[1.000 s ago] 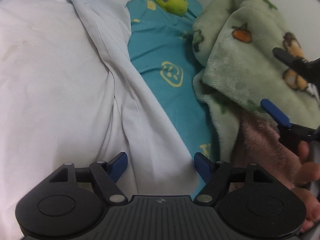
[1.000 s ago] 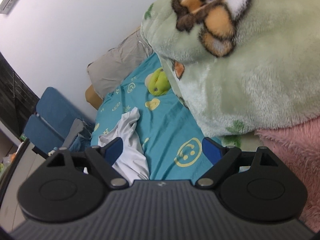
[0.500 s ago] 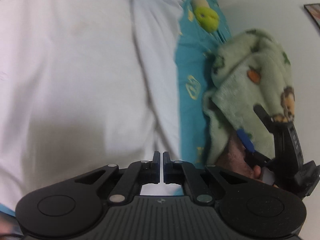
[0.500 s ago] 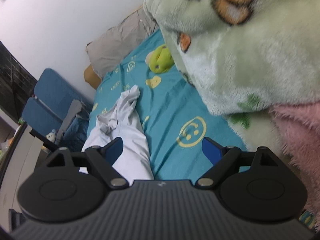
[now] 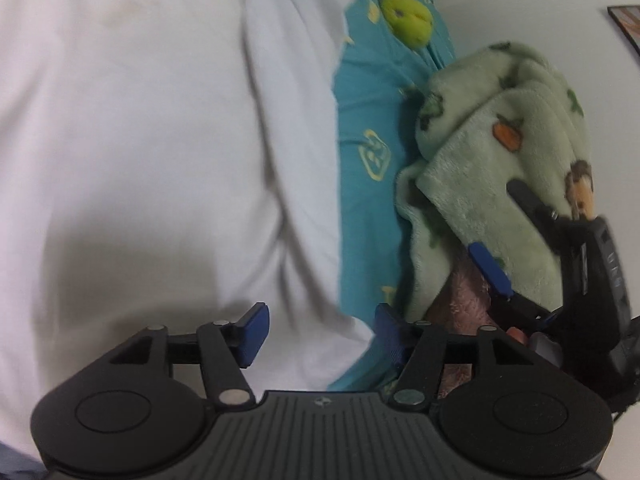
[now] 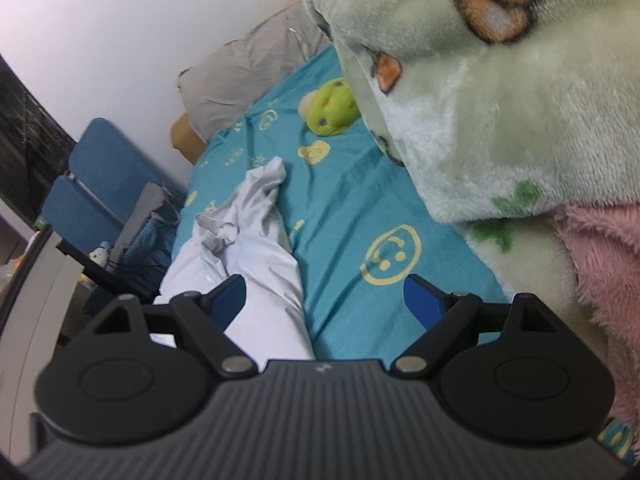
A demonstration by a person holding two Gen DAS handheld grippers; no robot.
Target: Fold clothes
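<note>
One garment to fold: large white thin-cloth garment (image 5: 152, 152), spread ahead and left of the left hand-held gripper (image 5: 318, 330), lying on the teal bed sheet with yellow smiley prints (image 5: 364, 120). Probably light, limp and a little slippery; likely to sag and crease if lifted from the middle, so best pinched at a hem or corner, such as the lower edge just between the blue pads. Bunched far end, seemingly collar or sleeve, lies ahead of the right hand-held gripper (image 6: 324, 300).

Right of both: bulky pale green fleece blanket with animal prints (image 5: 500, 168), pink fluffy fabric (image 6: 600, 260) beneath. Farther ahead, small green plush toy (image 6: 330, 108).

Both tools: jaws apart, clamped on nothing. No containers visible.
</note>
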